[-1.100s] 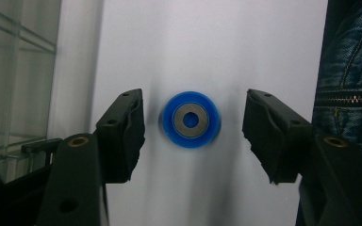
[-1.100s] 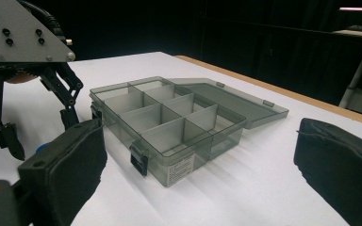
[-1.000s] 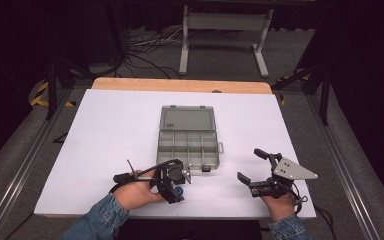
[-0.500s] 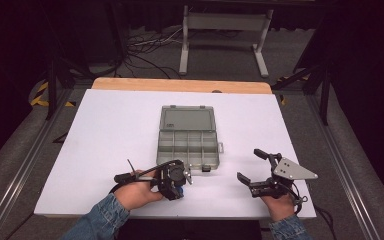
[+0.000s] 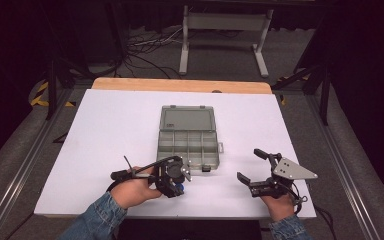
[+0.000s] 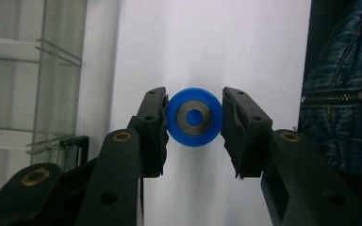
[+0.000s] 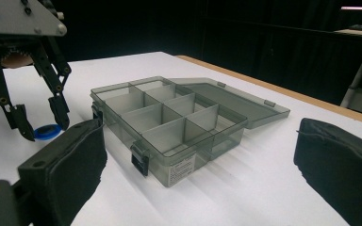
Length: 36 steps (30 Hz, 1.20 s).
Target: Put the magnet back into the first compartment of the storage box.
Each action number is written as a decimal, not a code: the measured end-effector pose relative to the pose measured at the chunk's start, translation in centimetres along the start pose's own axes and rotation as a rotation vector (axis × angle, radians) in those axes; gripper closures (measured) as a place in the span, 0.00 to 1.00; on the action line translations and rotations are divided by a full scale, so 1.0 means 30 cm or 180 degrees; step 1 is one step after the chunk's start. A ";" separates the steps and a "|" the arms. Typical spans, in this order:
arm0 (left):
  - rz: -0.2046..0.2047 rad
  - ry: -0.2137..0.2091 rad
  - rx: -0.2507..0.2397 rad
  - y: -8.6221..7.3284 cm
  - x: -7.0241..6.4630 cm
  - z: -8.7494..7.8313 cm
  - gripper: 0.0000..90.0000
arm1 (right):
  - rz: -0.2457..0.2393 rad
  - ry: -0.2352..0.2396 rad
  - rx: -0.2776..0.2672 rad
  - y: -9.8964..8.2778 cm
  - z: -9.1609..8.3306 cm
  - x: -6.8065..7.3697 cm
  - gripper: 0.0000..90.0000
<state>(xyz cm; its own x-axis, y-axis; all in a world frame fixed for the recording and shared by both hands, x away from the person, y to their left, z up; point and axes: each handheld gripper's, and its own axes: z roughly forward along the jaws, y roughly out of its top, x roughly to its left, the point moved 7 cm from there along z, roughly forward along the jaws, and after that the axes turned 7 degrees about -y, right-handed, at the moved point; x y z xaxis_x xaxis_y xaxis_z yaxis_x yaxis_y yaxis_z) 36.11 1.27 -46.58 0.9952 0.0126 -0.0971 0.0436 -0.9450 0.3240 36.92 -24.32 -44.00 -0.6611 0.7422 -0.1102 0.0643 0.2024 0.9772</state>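
Beside the open compartment box (image 5: 188, 142), low on the white tabletop (image 5: 105, 130), the left tongs (image 6: 194, 120) are clamped on a blue wheel (image 6: 194, 117); the box lies just beyond. Right tongs (image 5: 254, 165) stand apart, empty.

Setting: a lab or recording studio, staged for tabletop trials.
- Black curtained surround on all sides; room otherwise dark.
- White work surface (image 5: 105, 150) laid on a wooden-edged table (image 5: 180, 85), bare apart from a grey compartment box (image 5: 188, 137).
- Metal rails (image 5: 17, 172) running along both sides of the table on grey carpet.
- Loose cables (image 5: 140, 47) trailing on the floor behind.
- Grey metal stand frame (image 5: 225, 30) at the back.
- Yellow-and-black hazard tape (image 5: 40, 95) at the left floor edge.
- Handheld instrumented grippers, cabled.
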 end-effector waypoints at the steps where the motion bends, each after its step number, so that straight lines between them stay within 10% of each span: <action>1: 0.0001 0.0014 -0.0011 0.001 0.000 -0.008 0.69 | -0.0003 -0.0002 0.0002 0.000 0.000 0.000 0.04; 23: 0.0051 0.0154 -0.0178 0.010 -0.001 -0.124 0.69 | 0.0023 0.0004 0.0001 -0.002 0.003 -0.001 0.04; 36: -0.0156 0.0383 -0.0442 -0.007 0.080 -0.203 0.69 | 0.0050 0.0005 0.0001 -0.005 0.004 -0.003 0.04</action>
<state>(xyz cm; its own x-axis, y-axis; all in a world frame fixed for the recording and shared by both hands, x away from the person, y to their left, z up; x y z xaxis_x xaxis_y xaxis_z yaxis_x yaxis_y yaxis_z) 39.02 3.48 -41.16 0.9945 0.1044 -0.0054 0.0957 -0.8882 0.4493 37.08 -24.35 -44.16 -0.6611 0.7443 -0.0946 0.0750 0.1910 0.9787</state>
